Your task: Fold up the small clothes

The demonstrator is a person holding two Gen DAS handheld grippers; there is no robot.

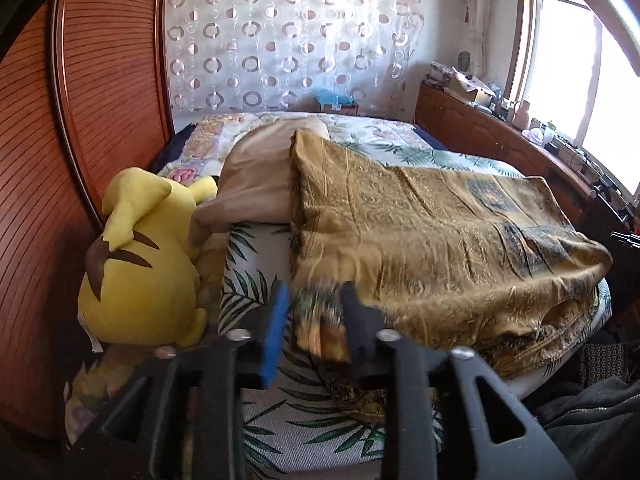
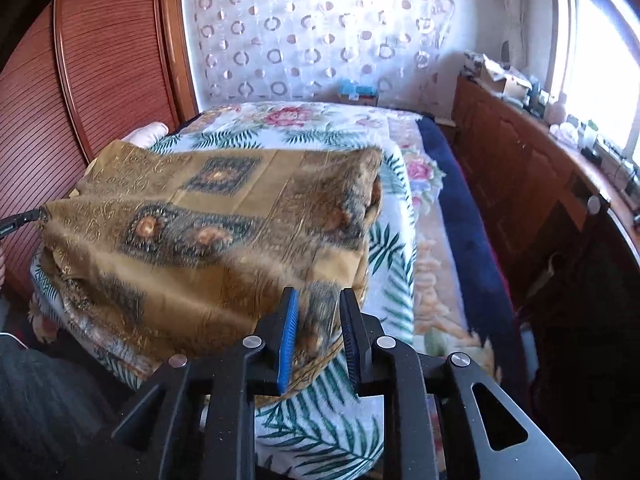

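A golden-brown patterned cloth [image 1: 432,240] lies spread over the near part of the bed; it also shows in the right wrist view [image 2: 208,240]. My left gripper [image 1: 316,320] is shut on the cloth's near left corner, which hangs blurred between the blue pad and the black finger. My right gripper [image 2: 318,320] is shut on the cloth's near right corner. The cloth stretches between the two grippers, lifted slightly at the near edge.
A yellow plush toy [image 1: 140,264] sits at the left by the wooden headboard [image 1: 60,160]. A beige pillow [image 1: 256,180] lies behind the cloth. The bed has a leaf-print cover [image 2: 320,432]. A wooden cabinet [image 2: 520,184] with clutter runs along the right under the window.
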